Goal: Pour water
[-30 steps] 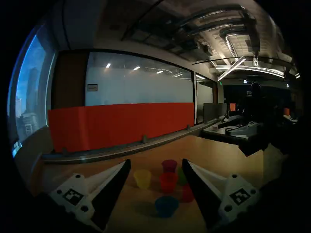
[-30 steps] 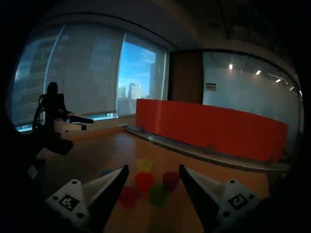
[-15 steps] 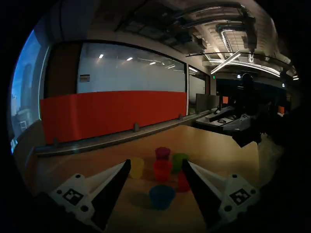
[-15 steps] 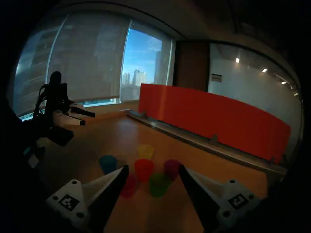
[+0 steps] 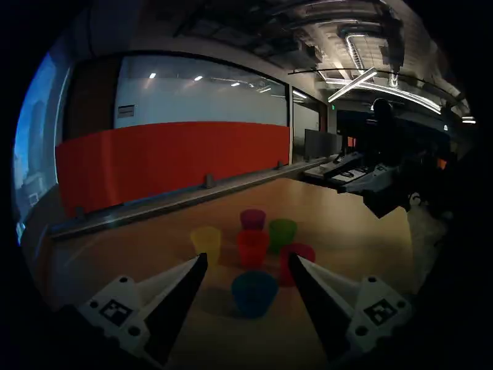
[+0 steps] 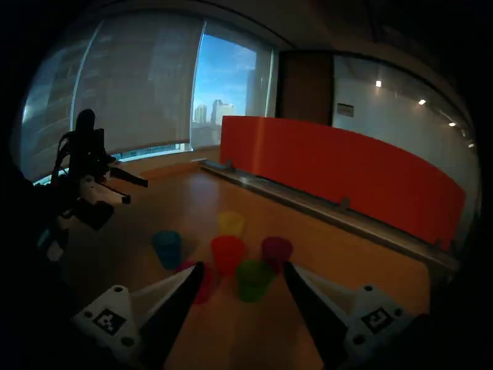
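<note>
Several small coloured cups stand in a cluster on the wooden table (image 5: 345,246). In the left gripper view the blue cup (image 5: 254,293) is nearest, with an orange-red cup (image 5: 252,246), a red cup (image 5: 297,261), a yellow cup (image 5: 206,240), a green cup (image 5: 282,232) and a purple cup (image 5: 252,218) behind it. My left gripper (image 5: 246,256) is open above the table, short of the blue cup and holding nothing. In the right gripper view the green cup (image 6: 252,279) and red cup (image 6: 201,281) are nearest. My right gripper (image 6: 242,265) is open and holds nothing.
An orange partition (image 5: 172,154) with a metal rail runs along the table's far edge. Large windows (image 6: 228,92) lie beyond. The right gripper (image 5: 370,185) hovers at the right of the left gripper view. The left gripper (image 6: 101,185) hovers at the left of the right gripper view.
Both views have tilted down toward the table, so the cups sit higher in each image and show more fully. Both grippers stay open.
</note>
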{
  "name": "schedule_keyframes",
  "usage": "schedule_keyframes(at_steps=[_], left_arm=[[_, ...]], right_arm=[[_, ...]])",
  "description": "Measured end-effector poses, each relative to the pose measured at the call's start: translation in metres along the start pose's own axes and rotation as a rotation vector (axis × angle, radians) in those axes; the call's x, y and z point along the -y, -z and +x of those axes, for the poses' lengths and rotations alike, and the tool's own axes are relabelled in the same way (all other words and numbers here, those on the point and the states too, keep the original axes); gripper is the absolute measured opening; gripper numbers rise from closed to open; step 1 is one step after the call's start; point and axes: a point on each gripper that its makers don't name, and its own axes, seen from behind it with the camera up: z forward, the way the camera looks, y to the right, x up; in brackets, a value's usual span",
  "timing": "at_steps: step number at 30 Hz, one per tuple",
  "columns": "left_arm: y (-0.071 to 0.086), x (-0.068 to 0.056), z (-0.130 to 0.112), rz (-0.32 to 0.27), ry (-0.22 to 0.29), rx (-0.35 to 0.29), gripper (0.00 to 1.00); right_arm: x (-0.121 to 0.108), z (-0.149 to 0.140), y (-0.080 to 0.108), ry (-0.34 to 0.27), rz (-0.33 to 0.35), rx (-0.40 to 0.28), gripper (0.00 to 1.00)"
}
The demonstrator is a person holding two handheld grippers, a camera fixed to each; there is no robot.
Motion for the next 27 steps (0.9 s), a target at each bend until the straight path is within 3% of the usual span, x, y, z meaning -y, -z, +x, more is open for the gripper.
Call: schedule_keyframes(at_steps=[27], left_arm=[[-0.033,-0.019,-0.086,-0.087,-0.051,0.235,0.98]], right_arm=[[-0.006,-0.034,-0.021,-0.006,0.009,0.072,0.99]])
